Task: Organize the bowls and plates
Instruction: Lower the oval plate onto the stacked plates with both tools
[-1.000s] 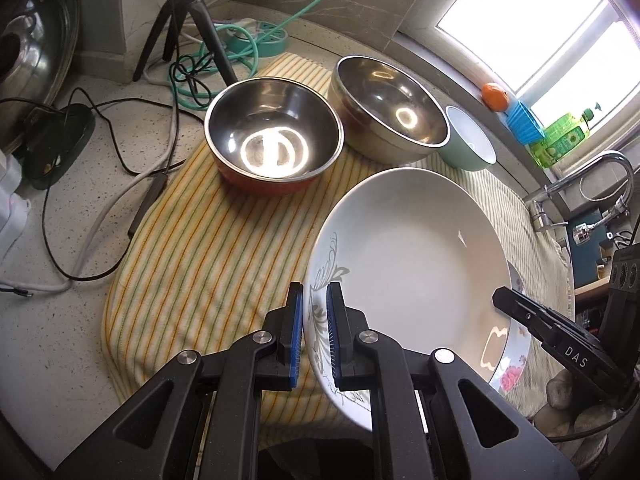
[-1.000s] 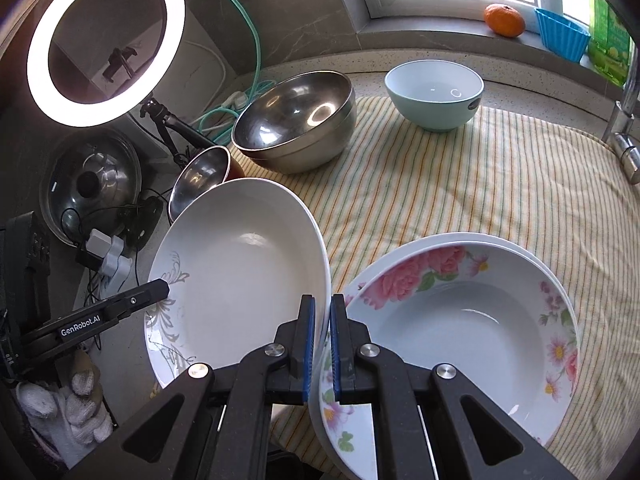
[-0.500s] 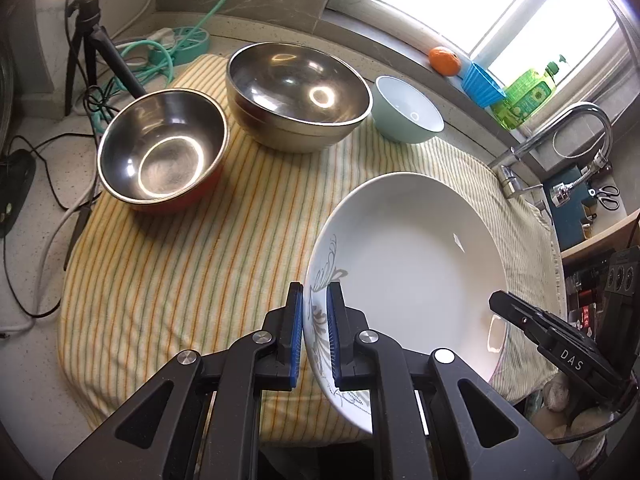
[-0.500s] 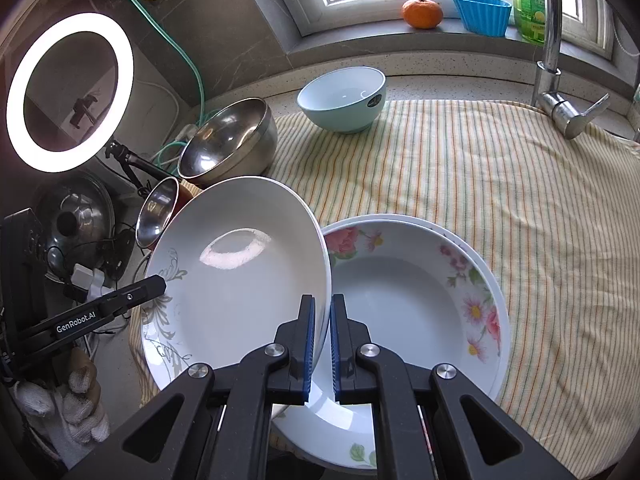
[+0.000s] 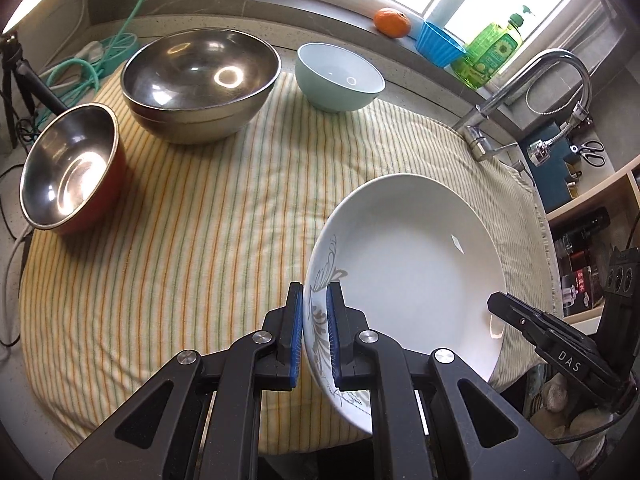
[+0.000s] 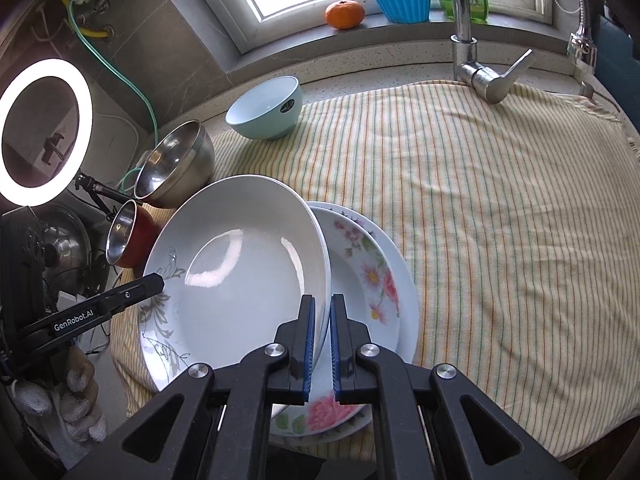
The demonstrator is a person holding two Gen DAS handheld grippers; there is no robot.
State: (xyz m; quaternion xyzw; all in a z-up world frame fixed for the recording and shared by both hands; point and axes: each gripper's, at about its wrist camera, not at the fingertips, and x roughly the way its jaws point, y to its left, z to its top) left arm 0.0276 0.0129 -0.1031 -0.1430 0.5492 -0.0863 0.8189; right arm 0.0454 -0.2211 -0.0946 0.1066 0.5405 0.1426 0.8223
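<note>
A deep white plate (image 5: 412,264) with a grey leaf pattern hangs tilted above the striped cloth, held by both grippers on opposite rims. My left gripper (image 5: 314,304) is shut on its near-left rim. My right gripper (image 6: 321,312) is shut on the same plate's (image 6: 236,272) right rim. Just beneath it, in the right wrist view, a flowered plate (image 6: 368,276) lies on another white plate on the cloth. A large steel bowl (image 5: 200,80), a smaller steel bowl with a red outside (image 5: 68,168) and a pale green bowl (image 5: 340,76) stand at the back of the cloth.
The yellow striped cloth (image 5: 192,240) covers the counter. A tap (image 6: 476,64) rises at the back right. On the sill sit an orange (image 6: 345,14), a blue cup (image 6: 402,2) and a green bottle (image 5: 492,52). A ring light (image 6: 40,132), cables and a pan lid are at the left.
Both grippers have carried the white plate to the right across the cloth, over the flowered plate. The bowls have slid left in both views. Both grips are unchanged.
</note>
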